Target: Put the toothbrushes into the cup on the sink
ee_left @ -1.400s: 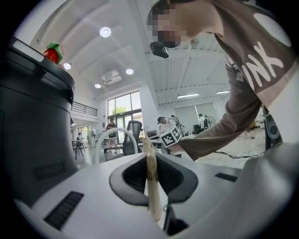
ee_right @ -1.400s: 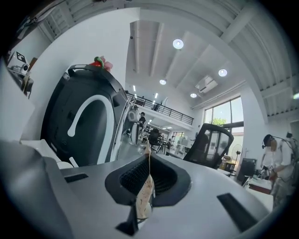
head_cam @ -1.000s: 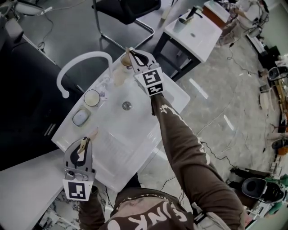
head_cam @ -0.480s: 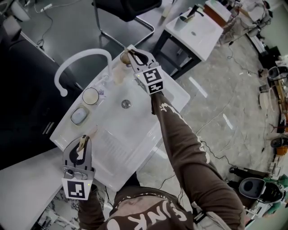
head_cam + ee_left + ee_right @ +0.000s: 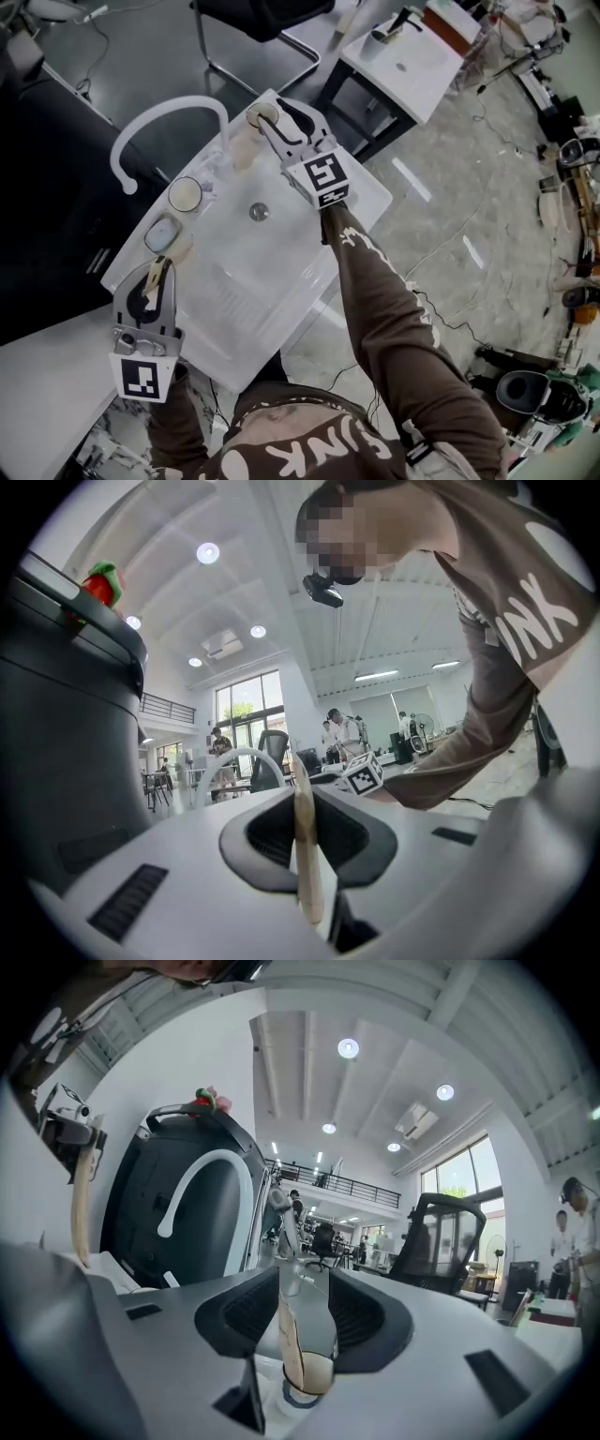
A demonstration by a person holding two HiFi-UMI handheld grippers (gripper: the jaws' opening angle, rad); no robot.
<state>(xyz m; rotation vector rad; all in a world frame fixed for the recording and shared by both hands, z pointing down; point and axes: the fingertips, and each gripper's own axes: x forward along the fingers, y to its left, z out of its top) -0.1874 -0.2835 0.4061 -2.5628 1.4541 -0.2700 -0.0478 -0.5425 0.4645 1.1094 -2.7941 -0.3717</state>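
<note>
At the near left corner of the sink (image 5: 291, 246), the left gripper (image 5: 157, 272) is seen with its jaws pressed together on a toothbrush (image 5: 305, 874) — a thin, pale, flat handle that is pinched partway along and stands up between the pads. Such a handle is judged to be light and stiff, yet narrow enough to swivel in the grip, so a hold near the middle, across its broad faces, would be favoured. Further right the curved white faucet (image 5: 169, 122) is passed, and beyond it the cup (image 5: 314, 1377) is found at the far corner of the sink deck. A second toothbrush (image 5: 286, 1330) is stood in that cup, leaned against its rim. Around it the right gripper (image 5: 302, 1288) is held with its jaws opening — the handle is between them but is pressed by neither pad. The cup is judged light and easily tipped, so the remaining brush would best be lowered in gently, not dropped.
</note>
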